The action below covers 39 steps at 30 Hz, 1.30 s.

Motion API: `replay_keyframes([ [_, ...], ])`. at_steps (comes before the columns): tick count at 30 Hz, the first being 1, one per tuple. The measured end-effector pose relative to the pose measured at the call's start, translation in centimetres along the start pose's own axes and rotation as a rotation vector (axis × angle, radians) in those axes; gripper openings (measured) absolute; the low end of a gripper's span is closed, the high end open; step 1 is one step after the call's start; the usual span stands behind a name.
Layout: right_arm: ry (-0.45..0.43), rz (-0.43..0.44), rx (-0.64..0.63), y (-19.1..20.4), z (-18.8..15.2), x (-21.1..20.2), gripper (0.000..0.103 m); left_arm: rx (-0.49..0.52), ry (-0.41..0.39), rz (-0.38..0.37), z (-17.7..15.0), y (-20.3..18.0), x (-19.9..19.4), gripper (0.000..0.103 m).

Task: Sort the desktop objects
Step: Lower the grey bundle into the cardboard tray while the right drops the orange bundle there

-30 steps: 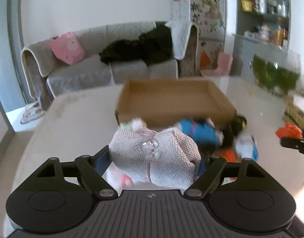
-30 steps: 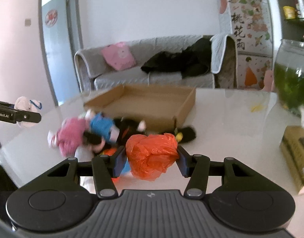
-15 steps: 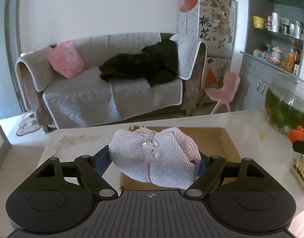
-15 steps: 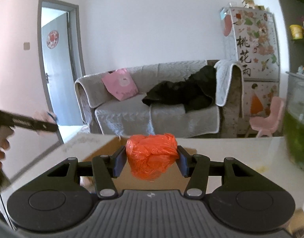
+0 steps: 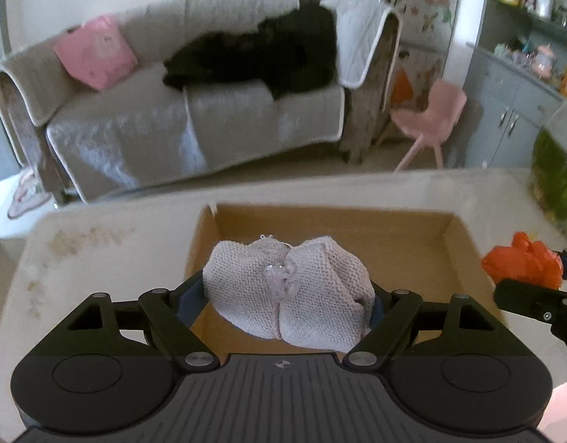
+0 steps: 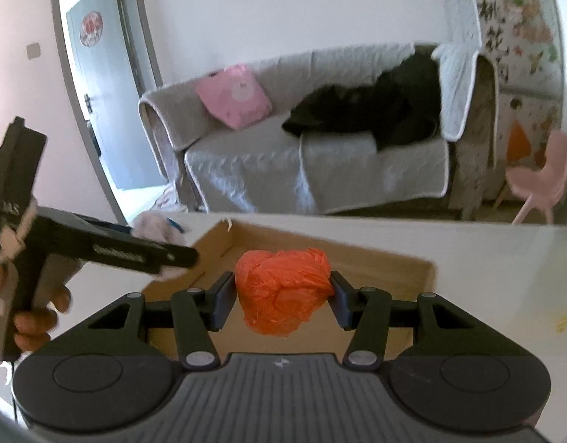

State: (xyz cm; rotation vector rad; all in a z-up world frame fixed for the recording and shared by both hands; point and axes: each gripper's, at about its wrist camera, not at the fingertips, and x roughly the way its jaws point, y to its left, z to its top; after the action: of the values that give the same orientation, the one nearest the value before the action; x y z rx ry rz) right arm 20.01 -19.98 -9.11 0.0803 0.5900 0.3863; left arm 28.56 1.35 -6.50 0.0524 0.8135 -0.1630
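Between both fingers (image 5: 190, 301), knit pouch (image 5: 289, 289)

Soft daylight fills both views, brightest at the open doorway (image 6: 98, 85) toward ten o'clock in the right wrist view. The pale surface (image 5: 109, 254) is washed nearly white, with glare at five o'clock in the left wrist view. The sofa (image 5: 180, 125) and pink chair (image 5: 427, 118) are smeared by motion blur, while the knitted bundle (image 5: 287, 291) and orange bag (image 6: 283, 288) stay fairly sharp. Fisheye distortion bends walls and door frame, and the corners darken.
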Motion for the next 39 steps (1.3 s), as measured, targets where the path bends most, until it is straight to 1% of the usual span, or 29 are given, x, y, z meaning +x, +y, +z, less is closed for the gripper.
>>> replay_keyframes([
  [2, 0.031, 0.005, 0.002, 0.2, -0.6, 1.3, 0.049, -0.007, 0.029, 0.002, -0.7, 0.3, 1.5, 0.085],
  [6, 0.089, 0.023, -0.018, 1.6, -1.3, 2.9, 0.049, -0.037, 0.068, 0.008, -2.0, 1.4, 3.0, 0.085],
  [9, 0.126, 0.036, -0.033, 2.4, -2.6, 3.6, 0.049, -0.065, 0.096, 0.013, -3.5, 2.4, 3.5, 0.085],
  [10, 0.136, 0.04, -0.034, 2.6, -2.4, 3.6, 0.049, -0.075, 0.104, 0.014, -3.7, 2.6, 3.6, 0.086],
  [12, 0.153, 0.046, -0.045, 2.8, -3.2, 3.6, 0.049, -0.099, 0.122, 0.017, -4.2, 3.0, 3.8, 0.086],
  [13, 0.157, 0.047, -0.049, 3.1, -3.4, 3.6, 0.049, -0.115, 0.129, 0.009, -4.8, 3.3, 3.7, 0.086],
  [14, 0.161, 0.05, -0.05, 3.4, -3.4, 3.4, 0.049, -0.109, 0.119, 0.013, -4.9, 3.3, 3.4, 0.086],
  [16, 0.174, 0.057, -0.051, 3.4, -3.6, 3.3, 0.049, -0.1, 0.126, 0.026, -5.6, 3.0, 2.8, 0.086],
  [21, 0.192, 0.066, -0.054, 3.5, -4.5, 2.0, 0.049, -0.118, 0.125, 0.03, -7.1, 2.4, 1.6, 0.087],
  [22, 0.197, 0.061, -0.055, 3.5, -4.6, 2.2, 0.049, -0.131, 0.124, 0.031, -7.4, 2.4, 1.3, 0.088],
  [25, 0.215, 0.058, -0.055, 3.9, -4.5, 2.4, 0.049, -0.113, 0.124, 0.046, -8.3, 2.0, 0.7, 0.088],
  [30, 0.204, 0.073, -0.055, 4.2, -4.9, 1.4, 0.05, -0.129, 0.124, 0.046, -9.5, 2.0, -0.9, 0.088],
  [33, 0.207, 0.072, -0.063, 4.4, -4.2, 2.3, 0.05, -0.127, 0.122, 0.049, -9.5, 2.1, -1.3, 0.088],
  [39, 0.228, 0.06, -0.094, 4.8, -3.1, 4.1, 0.05, -0.108, 0.121, 0.068, -8.3, 2.6, -0.5, 0.09],
])
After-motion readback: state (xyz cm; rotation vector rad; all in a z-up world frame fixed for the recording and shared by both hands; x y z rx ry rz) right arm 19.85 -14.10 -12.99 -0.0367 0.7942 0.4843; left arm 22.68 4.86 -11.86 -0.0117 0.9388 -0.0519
